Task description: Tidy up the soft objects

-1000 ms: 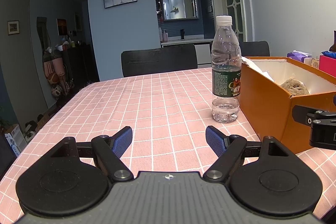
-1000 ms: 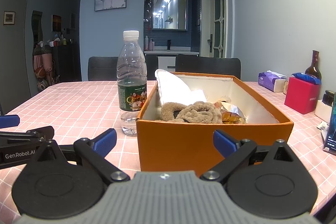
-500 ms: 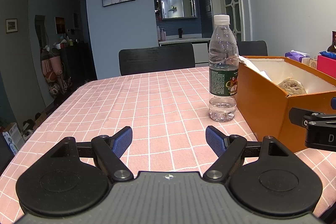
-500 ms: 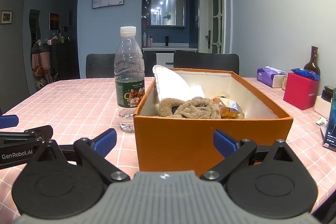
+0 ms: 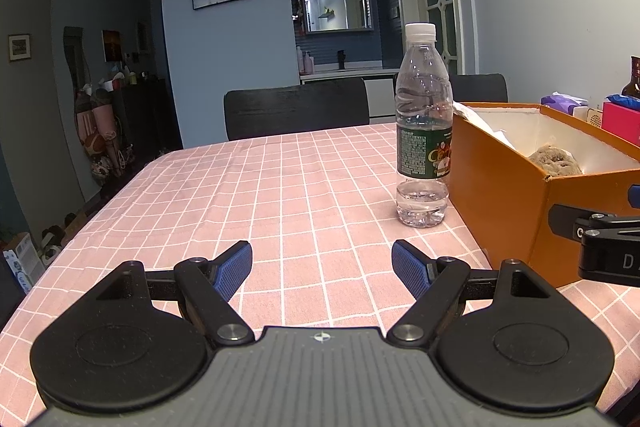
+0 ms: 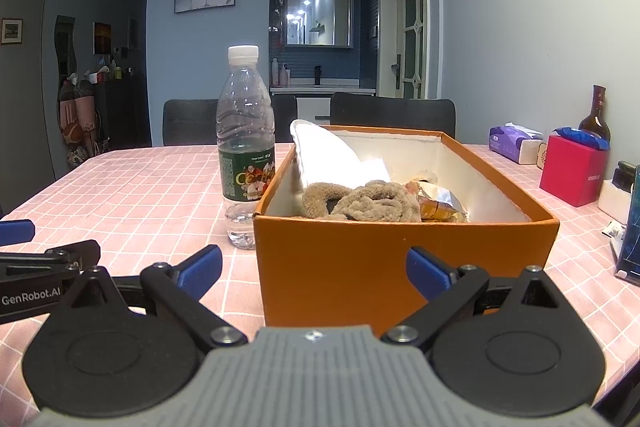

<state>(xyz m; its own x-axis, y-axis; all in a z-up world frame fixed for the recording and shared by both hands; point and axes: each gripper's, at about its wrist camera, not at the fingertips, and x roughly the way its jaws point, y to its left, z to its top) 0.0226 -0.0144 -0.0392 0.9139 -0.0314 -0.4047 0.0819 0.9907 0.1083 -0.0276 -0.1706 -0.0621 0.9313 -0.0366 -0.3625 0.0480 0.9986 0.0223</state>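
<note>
Lying in the orange box (image 6: 404,267): one brown plush cloth (image 6: 372,201), nubbly and bunched in loops, at the box's near end (a white cloth (image 6: 324,157) drapes the box's left wall, a foil wrapper (image 6: 438,205) touches the plush's right side). Water bottle (image 6: 245,147) upright, just left of the box. Left gripper (image 5: 322,263) and right gripper (image 6: 314,269): jaws spread wide, holding nothing, before the box.

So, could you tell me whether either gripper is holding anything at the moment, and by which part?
Nothing is held: the left gripper and right gripper are both open and empty.
</note>
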